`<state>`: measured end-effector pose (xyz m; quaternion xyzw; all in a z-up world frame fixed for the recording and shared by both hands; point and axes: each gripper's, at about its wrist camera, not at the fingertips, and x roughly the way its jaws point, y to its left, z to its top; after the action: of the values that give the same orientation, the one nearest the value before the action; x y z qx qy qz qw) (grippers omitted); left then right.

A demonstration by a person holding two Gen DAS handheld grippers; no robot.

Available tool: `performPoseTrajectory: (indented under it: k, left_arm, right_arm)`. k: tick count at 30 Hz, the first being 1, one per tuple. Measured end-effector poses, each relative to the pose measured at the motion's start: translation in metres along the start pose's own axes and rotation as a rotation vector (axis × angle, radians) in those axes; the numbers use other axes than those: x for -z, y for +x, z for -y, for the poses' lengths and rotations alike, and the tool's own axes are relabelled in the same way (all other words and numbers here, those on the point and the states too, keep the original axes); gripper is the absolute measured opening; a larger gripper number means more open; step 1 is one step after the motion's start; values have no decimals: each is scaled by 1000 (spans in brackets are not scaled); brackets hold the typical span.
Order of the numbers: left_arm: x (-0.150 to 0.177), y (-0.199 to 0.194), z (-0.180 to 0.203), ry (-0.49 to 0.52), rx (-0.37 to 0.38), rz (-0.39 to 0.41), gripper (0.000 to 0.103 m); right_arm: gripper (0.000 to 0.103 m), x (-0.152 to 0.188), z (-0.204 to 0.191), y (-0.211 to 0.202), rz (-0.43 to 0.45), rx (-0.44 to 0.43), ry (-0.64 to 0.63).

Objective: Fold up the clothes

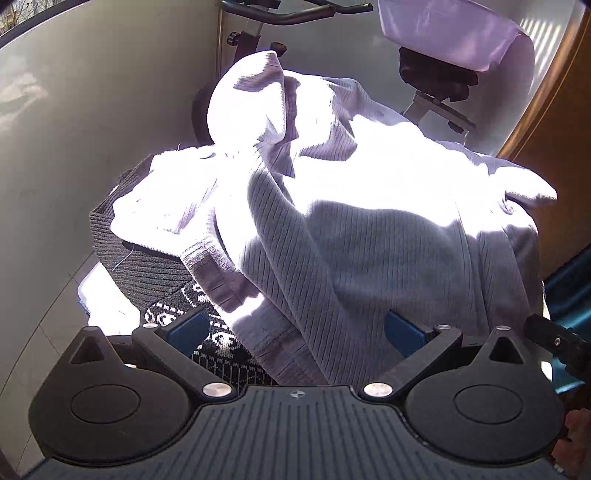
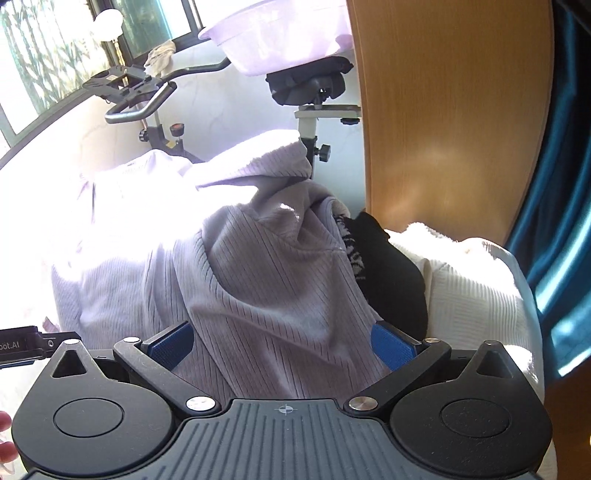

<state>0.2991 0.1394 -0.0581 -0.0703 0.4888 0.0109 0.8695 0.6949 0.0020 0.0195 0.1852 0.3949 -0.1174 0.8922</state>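
Observation:
A pale lilac ribbed sweater point(image 1: 362, 236) lies rumpled on top of a heap of clothes, partly in bright sun. It also fills the middle of the right wrist view point(image 2: 240, 266). My left gripper point(image 1: 297, 330) is open, its blue pads point(image 1: 188, 328) spread wide, with the sweater's near fold lying between them. My right gripper point(image 2: 282, 345) is open too, blue pads point(image 2: 393, 345) apart, with the sweater's fabric running down between them. Neither gripper pinches the cloth.
Under the sweater lie a dark grey knit point(image 1: 136, 254) and a black-and-white patterned knit point(image 1: 221, 347). A black garment point(image 2: 391, 273) and white textured bedding point(image 2: 480, 288) sit to the right. An exercise bike point(image 2: 147, 99) with a lilac basin point(image 2: 280, 33) stands behind, a wooden panel point(image 2: 443, 110) and teal curtain point(image 2: 561, 184) at right.

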Motion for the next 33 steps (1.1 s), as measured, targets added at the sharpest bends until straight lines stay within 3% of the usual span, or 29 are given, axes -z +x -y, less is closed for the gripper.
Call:
performPoseTrajectory:
  k: [4,9,20,25,33]
  left_arm:
    - [-18,14,1,31,-11,18,103]
    - [-32,43,6,133,0,46,103]
    - [-35,66,-23,74,201,26,103]
    - [-33,67,-27,94,235,40,103]
    - [-36,73,-37,35,293,14,103]
  right_arm:
    - [102,-13,-8,15,28,0,-16]
    - [102,-15,-14,52,-29,12,7]
    - [102,8,-17,60,87,41,71]
    - [102,12,-15,61,94,43,117]
    - [102,9,-5,64,54,2,184]
